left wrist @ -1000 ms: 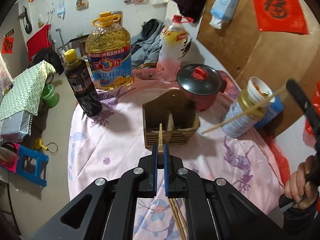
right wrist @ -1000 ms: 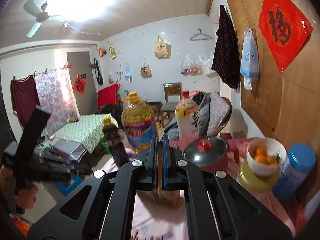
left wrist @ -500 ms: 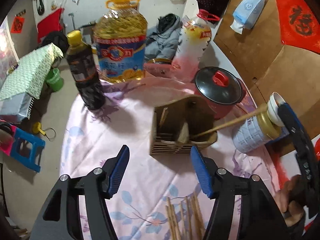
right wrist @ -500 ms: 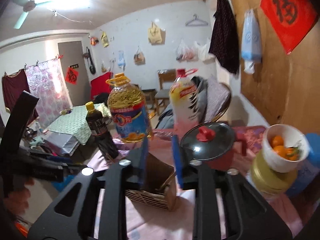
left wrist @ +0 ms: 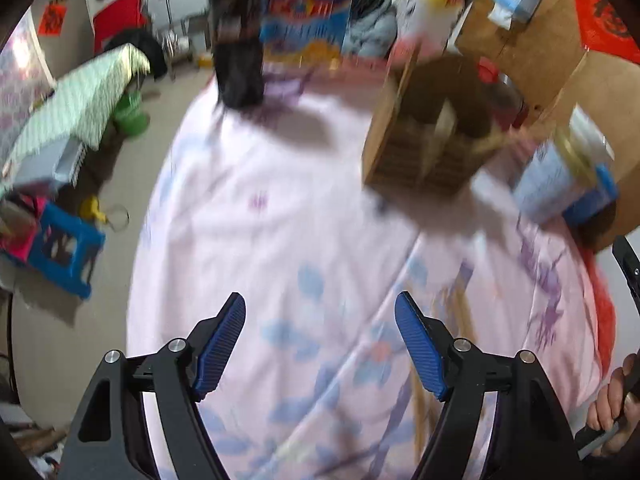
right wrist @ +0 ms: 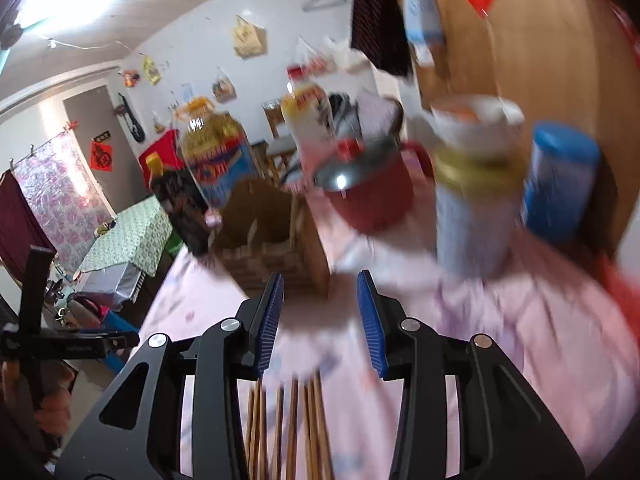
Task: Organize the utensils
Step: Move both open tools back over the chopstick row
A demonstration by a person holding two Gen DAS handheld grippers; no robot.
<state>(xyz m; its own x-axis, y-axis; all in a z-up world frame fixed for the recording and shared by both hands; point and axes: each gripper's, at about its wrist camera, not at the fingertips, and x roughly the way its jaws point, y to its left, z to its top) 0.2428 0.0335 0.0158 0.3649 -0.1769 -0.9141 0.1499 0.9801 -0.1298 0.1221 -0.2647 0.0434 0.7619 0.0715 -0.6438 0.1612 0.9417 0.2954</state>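
Note:
A wooden utensil holder (left wrist: 428, 136) with slatted sides and inner dividers stands on the floral pink tablecloth (left wrist: 280, 240); it also shows in the right wrist view (right wrist: 272, 232). Several wooden chopsticks (right wrist: 288, 428) lie on the cloth just under my right gripper (right wrist: 320, 316), which is open and empty. They show blurred in the left wrist view (left wrist: 460, 320), right of my left gripper (left wrist: 320, 344), which is wide open and empty over the cloth. Both views are motion-blurred.
Behind the holder stand a dark sauce bottle (left wrist: 236, 40), a big oil jug (left wrist: 308, 12), a red lidded pot (right wrist: 368, 184), a gold-lidded tin (right wrist: 476, 216) with a bowl (right wrist: 476, 120) on top, and a blue jar (right wrist: 560, 184). The table edge drops at left.
Both grippers opened and let their chopsticks go into the holder. Both then pulled back and down toward the near part of the table, over the loose chopsticks.

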